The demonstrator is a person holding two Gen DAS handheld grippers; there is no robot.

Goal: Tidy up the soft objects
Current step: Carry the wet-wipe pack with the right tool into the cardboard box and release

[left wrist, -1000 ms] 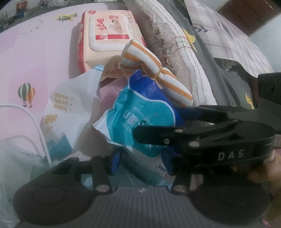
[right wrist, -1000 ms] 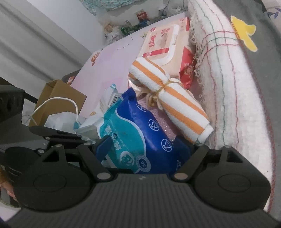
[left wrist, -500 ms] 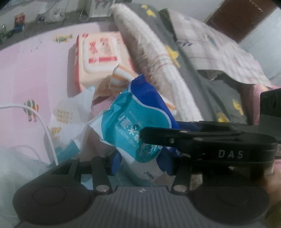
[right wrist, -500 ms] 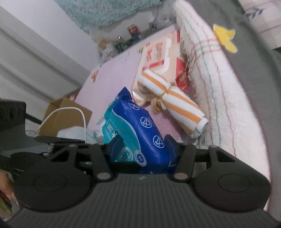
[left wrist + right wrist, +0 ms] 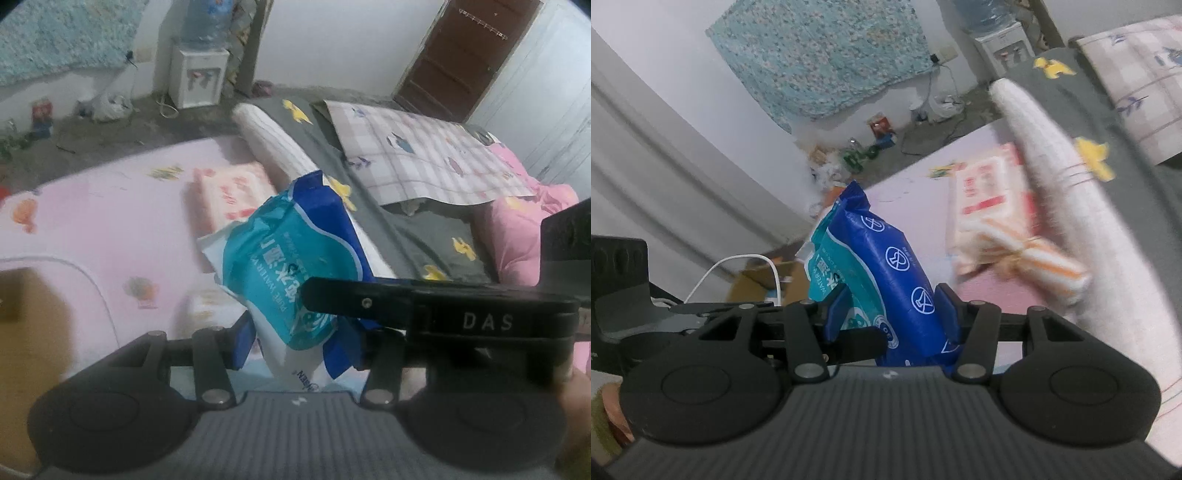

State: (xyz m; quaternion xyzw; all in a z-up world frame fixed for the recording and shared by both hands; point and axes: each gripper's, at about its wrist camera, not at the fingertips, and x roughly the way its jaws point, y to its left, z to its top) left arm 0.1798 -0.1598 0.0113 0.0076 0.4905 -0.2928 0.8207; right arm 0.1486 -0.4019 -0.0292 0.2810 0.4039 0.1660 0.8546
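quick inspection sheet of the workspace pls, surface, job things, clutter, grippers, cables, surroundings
surface: pink printed mat beside grey bedding.
job's things: blue wipes pack held off the mat; pink wipes pack and striped towel roll on the mat.
clutter: cardboard box.
grippers: left hand-held gripper and right hand-held gripper both clamp the blue pack.
cables: white cable over the box.
surroundings: water dispenser, brown door, littered floor.
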